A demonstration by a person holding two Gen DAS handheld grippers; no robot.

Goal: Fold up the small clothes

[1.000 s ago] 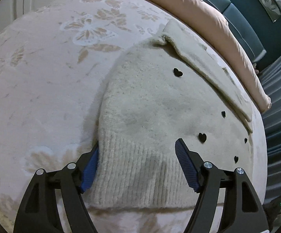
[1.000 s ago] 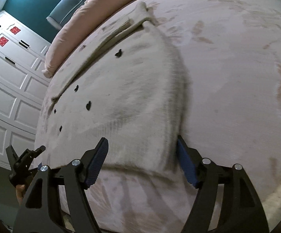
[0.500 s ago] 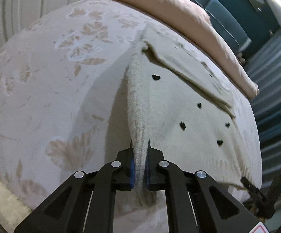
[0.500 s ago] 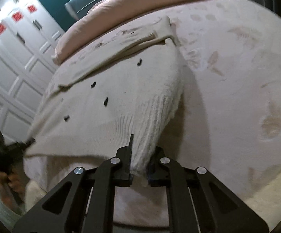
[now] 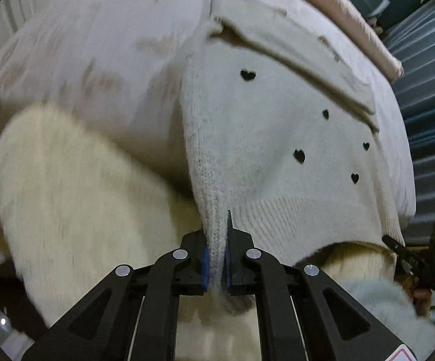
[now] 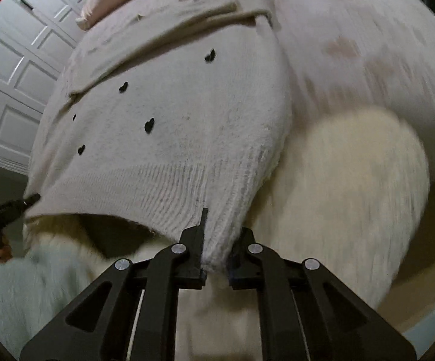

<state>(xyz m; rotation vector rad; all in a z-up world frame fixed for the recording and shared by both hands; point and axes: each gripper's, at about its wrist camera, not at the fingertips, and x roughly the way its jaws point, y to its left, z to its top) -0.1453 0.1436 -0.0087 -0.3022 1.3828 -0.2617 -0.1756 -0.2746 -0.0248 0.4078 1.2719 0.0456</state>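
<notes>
The cream knit sweater [image 5: 265, 138] with small black hearts lies on the bed [image 5: 103, 60]. The left gripper [image 5: 216, 266] and the right gripper [image 6: 216, 263] each pinch a hem corner at 6 o'clock. The fold seems just begun; next, I think, carry the hem toward the collar at 12 o'clock.

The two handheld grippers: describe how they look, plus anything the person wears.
Both the left gripper and the right gripper are matte black plastic linkages with triangular cut-outs and round silver pivot screws. Blue ribbed pads line the left fingers; a thin blue strip shows on the right. A red-and-white sticker marks the left gripper's lower corner. The person wears a pale fuzzy sleeve.
</notes>
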